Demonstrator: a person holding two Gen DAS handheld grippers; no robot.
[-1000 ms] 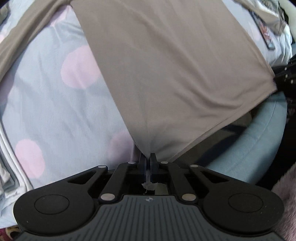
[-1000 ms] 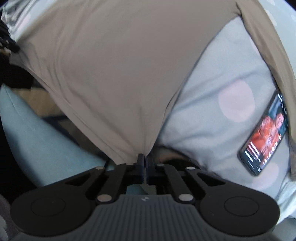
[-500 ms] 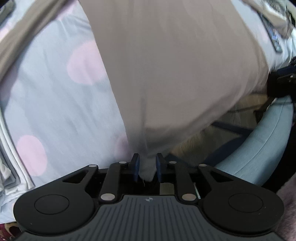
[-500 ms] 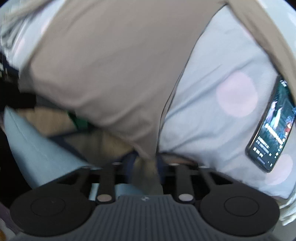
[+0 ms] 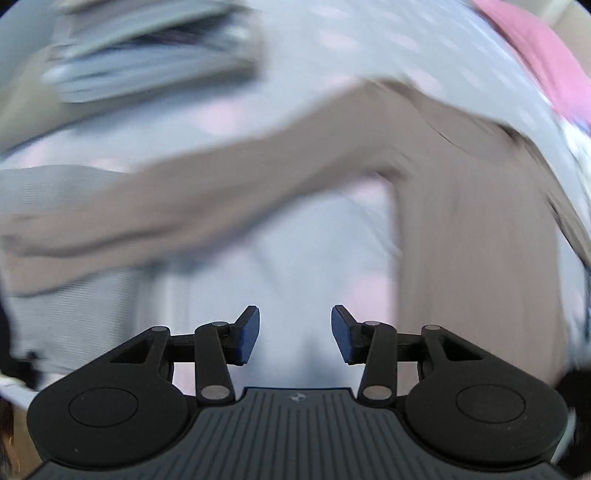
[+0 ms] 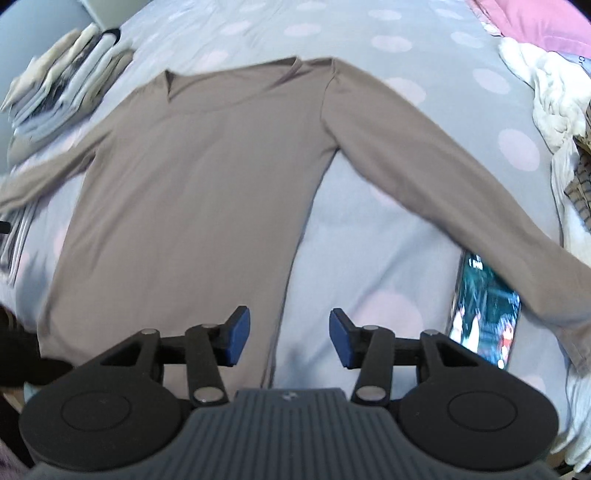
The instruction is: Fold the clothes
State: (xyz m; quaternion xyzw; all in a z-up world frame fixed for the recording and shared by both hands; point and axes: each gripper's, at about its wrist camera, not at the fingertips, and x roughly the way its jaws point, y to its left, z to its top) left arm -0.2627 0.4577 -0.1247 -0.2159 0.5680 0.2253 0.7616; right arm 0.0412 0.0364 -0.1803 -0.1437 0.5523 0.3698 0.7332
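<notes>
A taupe long-sleeved shirt (image 6: 192, 192) lies flat on the dotted bed sheet (image 6: 369, 236), collar far, hem near, both sleeves spread outward. My right gripper (image 6: 289, 341) is open above the shirt's right side seam near the hem, holding nothing. In the blurred left wrist view the shirt's left sleeve (image 5: 207, 195) stretches across the middle and its body (image 5: 472, 258) fills the right. My left gripper (image 5: 295, 338) is open over the sheet (image 5: 314, 258) left of the body, holding nothing.
A phone (image 6: 484, 314) with a lit screen lies on the sheet under the right sleeve. A stack of folded clothes (image 6: 59, 96) sits far left; it shows blurred as a pile (image 5: 147, 55). Crumpled white laundry (image 6: 554, 107) and pink bedding (image 6: 535, 22) lie far right.
Both grippers were shut on the shirt's hem corners and have let go, and both now stand open. The shirt has dropped flat. Both cameras have swung up over the bed.
</notes>
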